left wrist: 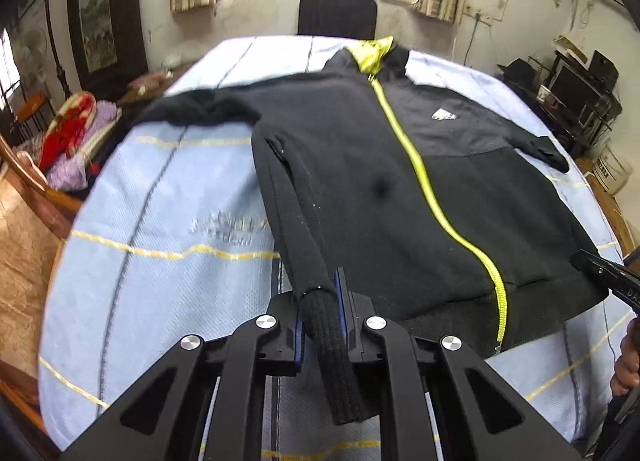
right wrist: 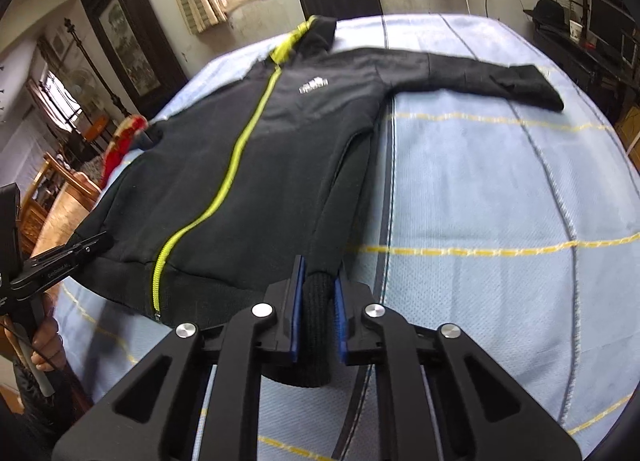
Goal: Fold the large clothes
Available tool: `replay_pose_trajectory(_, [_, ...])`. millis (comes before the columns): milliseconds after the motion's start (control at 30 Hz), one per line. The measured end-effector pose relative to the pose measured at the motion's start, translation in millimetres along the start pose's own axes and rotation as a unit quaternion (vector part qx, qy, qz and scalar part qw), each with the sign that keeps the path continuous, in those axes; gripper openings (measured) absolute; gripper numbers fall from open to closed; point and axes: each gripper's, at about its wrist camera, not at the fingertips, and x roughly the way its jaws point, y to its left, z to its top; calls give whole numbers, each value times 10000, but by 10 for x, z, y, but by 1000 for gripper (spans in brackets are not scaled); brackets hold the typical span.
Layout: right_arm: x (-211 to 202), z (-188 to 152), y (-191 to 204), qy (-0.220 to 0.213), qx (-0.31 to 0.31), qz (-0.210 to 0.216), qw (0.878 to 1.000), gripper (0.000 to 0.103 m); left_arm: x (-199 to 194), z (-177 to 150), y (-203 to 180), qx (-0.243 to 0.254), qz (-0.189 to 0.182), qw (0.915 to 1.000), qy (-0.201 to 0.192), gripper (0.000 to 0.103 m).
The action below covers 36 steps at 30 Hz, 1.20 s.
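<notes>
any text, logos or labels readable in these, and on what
"DA": white letters on the right gripper, rest cut off at the frame edge.
Jacket chest logo: white mark, lettering too blurred to read.
Tablecloth print: blurred, unreadable.
Bucket label: unreadable.
Left gripper small print: too small to read.

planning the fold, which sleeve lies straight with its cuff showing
The logo-side sleeve; the other sleeve is bunched, cuff unseen.

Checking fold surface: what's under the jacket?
Under the black jacket: a light blue quilted cover with yellow stripes. Whatever the cover hides isn't visible. Both grippers clamp its hem corners.
</notes>
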Motion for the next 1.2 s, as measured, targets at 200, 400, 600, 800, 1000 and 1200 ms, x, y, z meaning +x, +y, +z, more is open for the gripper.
replay_pose_trajectory(200, [82, -294, -180, 481, 197, 45, 9986, 12, 118, -274, -106, 234, 156, 9989, 366, 13])
replay_pose_trajectory(400, [106, -330, -267, 571, 321, 46, 9978, 17, 206, -396, -10, 59, 430, 9976, 543, 46])
replay_pose_trajectory(600, [-112, 130, 135, 87, -492, -245, 9984, 18, -98, 42, -45, 282, 742, 9968, -115, 60])
replay_pose_trajectory(800, [63, 510, 339, -93, -621, -35, 9980, 28, 274, 462, -274, 319, 333, 9989, 44, 74])
replay_pose_trajectory(1000, [1062, 576, 331, 1139, -435, 132, 9925, 28, 1161, 600, -339, 99, 583, 9955, 744, 81])
replay_pose_trajectory(1200, [743, 1067, -145, 382, 69, 128, 9992, 28, 1023, 872, -191, -34, 771, 9956, 530, 81])
